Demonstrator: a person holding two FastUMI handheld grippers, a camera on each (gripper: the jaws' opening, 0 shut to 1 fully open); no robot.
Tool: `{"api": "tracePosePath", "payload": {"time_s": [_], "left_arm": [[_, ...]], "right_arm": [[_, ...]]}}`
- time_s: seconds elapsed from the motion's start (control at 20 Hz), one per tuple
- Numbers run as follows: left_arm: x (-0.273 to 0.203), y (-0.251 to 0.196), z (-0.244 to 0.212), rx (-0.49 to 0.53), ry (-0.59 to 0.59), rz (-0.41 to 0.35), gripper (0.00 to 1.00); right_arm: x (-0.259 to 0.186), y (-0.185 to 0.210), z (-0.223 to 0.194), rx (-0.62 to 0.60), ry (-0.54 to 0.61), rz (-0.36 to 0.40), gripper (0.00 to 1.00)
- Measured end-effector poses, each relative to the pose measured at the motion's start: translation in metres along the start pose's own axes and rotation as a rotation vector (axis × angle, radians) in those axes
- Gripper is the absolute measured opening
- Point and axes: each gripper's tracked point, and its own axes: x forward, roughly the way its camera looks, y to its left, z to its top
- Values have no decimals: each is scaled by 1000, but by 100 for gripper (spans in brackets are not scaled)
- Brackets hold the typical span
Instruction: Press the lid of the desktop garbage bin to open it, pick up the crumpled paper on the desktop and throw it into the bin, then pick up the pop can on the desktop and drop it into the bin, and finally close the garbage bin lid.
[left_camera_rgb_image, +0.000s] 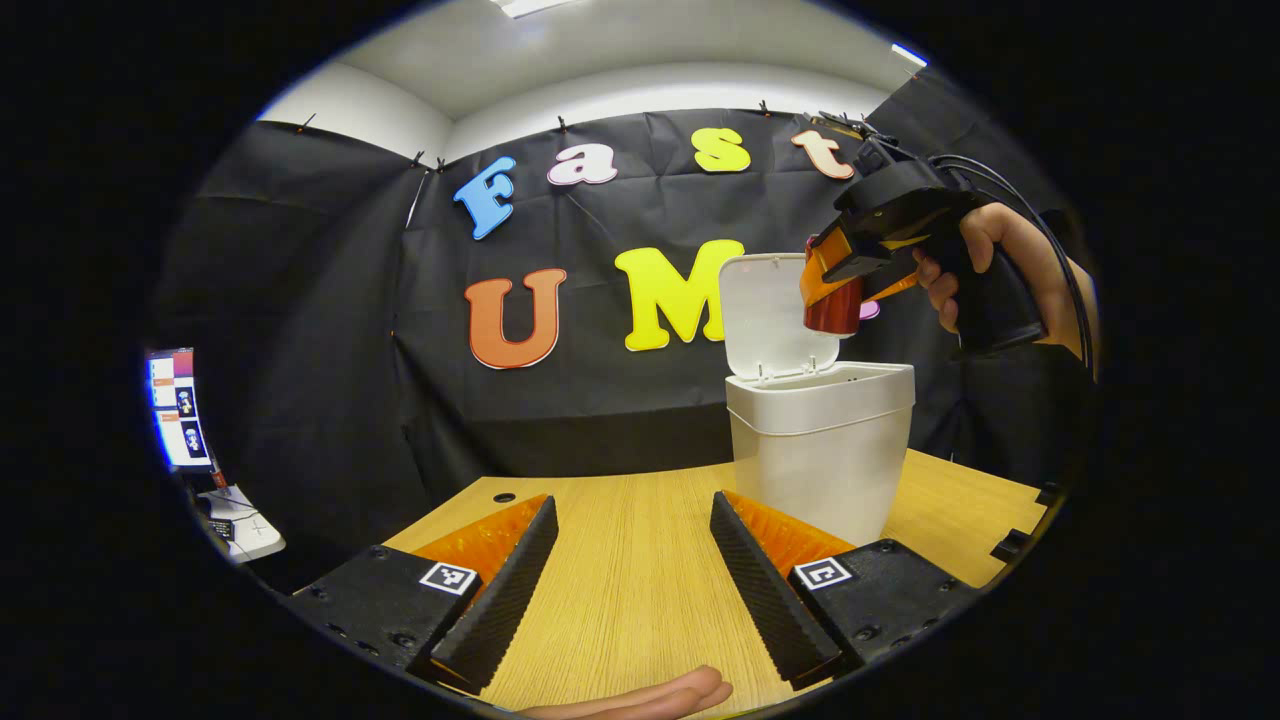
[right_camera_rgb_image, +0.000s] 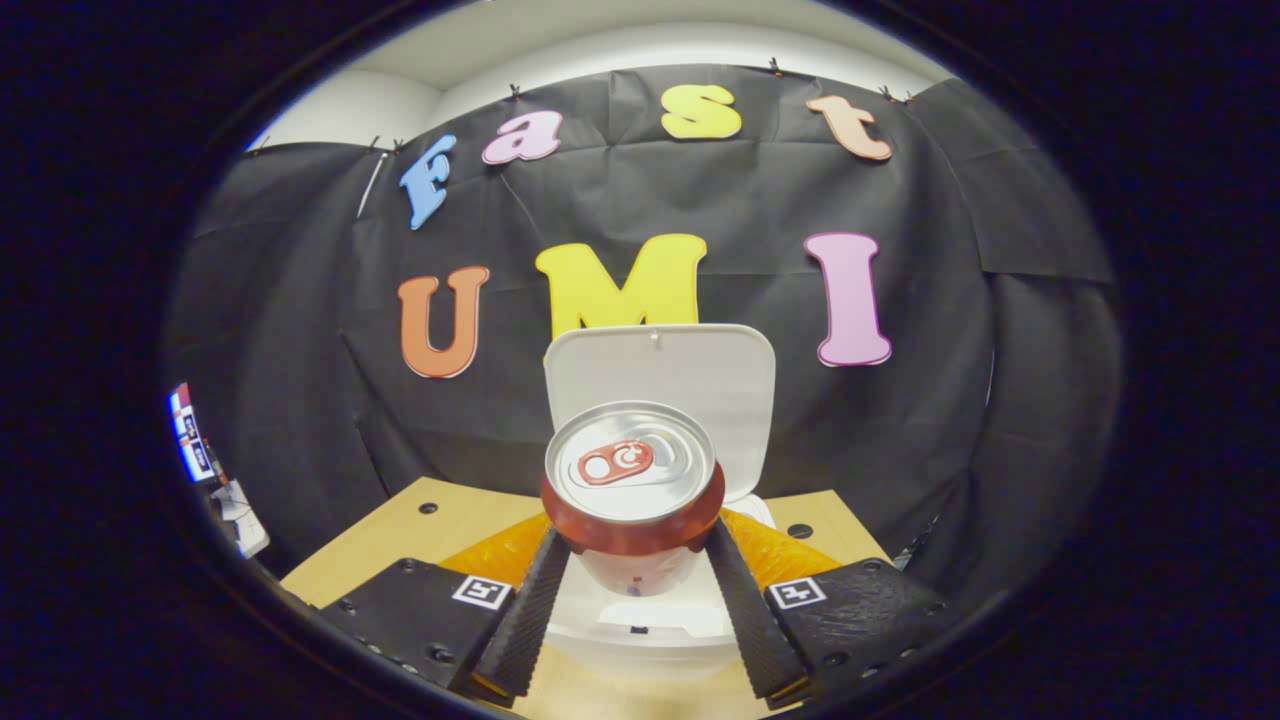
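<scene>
we see wood table (left_camera_rgb_image: 620, 560) | bin (left_camera_rgb_image: 820, 450) near right edge, lid (left_camera_rgb_image: 770, 315) up | right gripper (right_camera_rgb_image: 632, 560) clamps pop can (right_camera_rgb_image: 630, 480) above it | left gripper (left_camera_rgb_image: 635, 570) wide, empty

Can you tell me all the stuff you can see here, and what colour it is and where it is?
Garbage bin: one, white, standing on the table toward the right.
Bin lid: one, white, flipped up and open behind the bin's mouth.
Pop can: one, red with a silver top, held in the air just above the open bin.
Table: one, light wood, with small dark holes near its edges.
Screen: one, lit, far left beyond the table.
Right claw: one, both fingers pressing the can's sides.
Left claw: one, open, low over the table.
Hand: one, gripping the right claw's handle.
Fingertips: at the table's near edge.
</scene>
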Motion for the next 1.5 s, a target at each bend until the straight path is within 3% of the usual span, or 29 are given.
{"api": "tracePosePath", "payload": {"time_s": [0.35,0.85,1.0,1.1,1.15,1.5], "left_arm": [[11,3,-14,-44,48,-15,99],[14,10,-16,-83,73,-1,99],[12,9,-14,-73,67,-13,99],[12,8,-15,-65,65,-25,99],[12,10,-15,-59,65,-25,99],[11,32,-9,-66,48,-5,99]], "right_arm": [[32,-24,-7,16,36,-82,76],[56,-8,-12,-16,56,-74,77],[61,-5,-12,-16,57,-74,82],[59,-4,-2,-13,31,-71,96],[59,-4,3,-13,20,-76,98],[36,2,73,-18,-86,-95,96]]}}
